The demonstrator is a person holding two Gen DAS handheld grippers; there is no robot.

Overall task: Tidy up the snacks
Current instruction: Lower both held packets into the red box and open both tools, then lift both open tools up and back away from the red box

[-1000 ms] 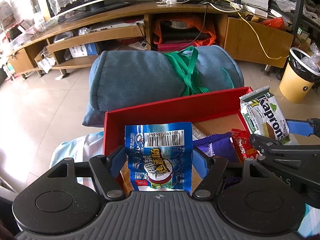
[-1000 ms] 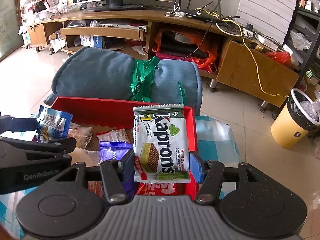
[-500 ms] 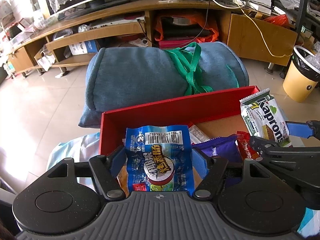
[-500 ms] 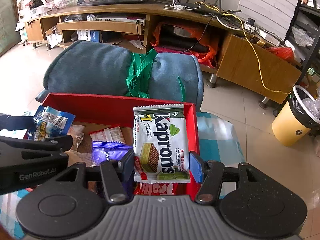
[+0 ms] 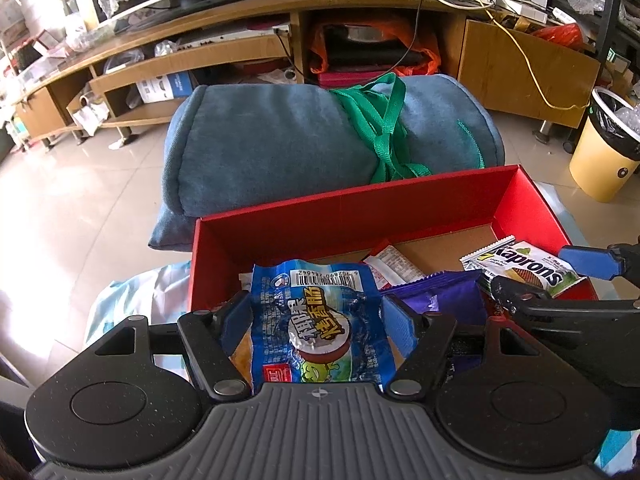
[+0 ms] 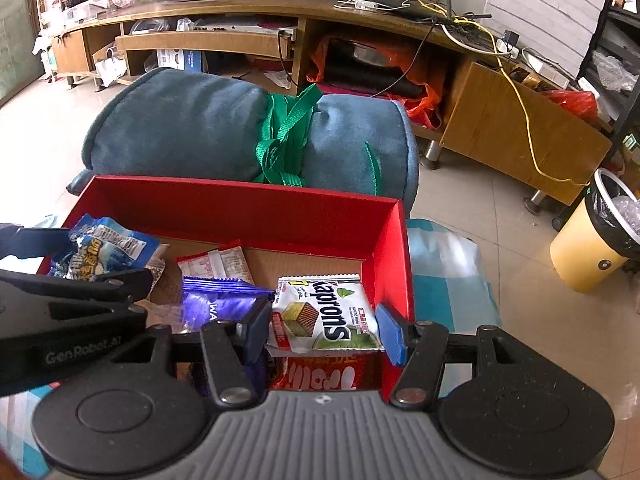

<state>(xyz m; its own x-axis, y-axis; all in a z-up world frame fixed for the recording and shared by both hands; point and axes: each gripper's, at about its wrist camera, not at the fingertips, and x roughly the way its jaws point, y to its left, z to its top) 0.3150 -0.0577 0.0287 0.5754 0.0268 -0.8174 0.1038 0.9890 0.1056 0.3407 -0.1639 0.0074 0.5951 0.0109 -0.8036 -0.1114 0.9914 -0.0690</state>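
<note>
A red box [image 5: 360,216] with a cardboard floor holds several snack packets. My left gripper [image 5: 316,320] is shut on a blue snack packet [image 5: 324,320] over the box's left end; it also shows in the right wrist view [image 6: 100,252]. My right gripper [image 6: 320,332] stands around a white and green Kaprons wafer packet [image 6: 324,316] low in the box's right end, its jaws a little wider than the packet, which looks tilted down. The Kaprons packet also shows in the left wrist view [image 5: 524,268]. A purple packet [image 6: 216,300] and a red-white packet [image 6: 216,264] lie in the box.
A rolled blue cushion [image 5: 320,140] tied with green straps lies just behind the box. A wooden TV bench [image 5: 280,40] runs along the back. A yellow bin [image 6: 596,240] stands on the floor at the right. A checked cloth [image 6: 444,268] lies under the box.
Both grippers have dropped lower into the box. The Kaprons packet has tipped from upright to lying down between the right jaws, which have widened.
</note>
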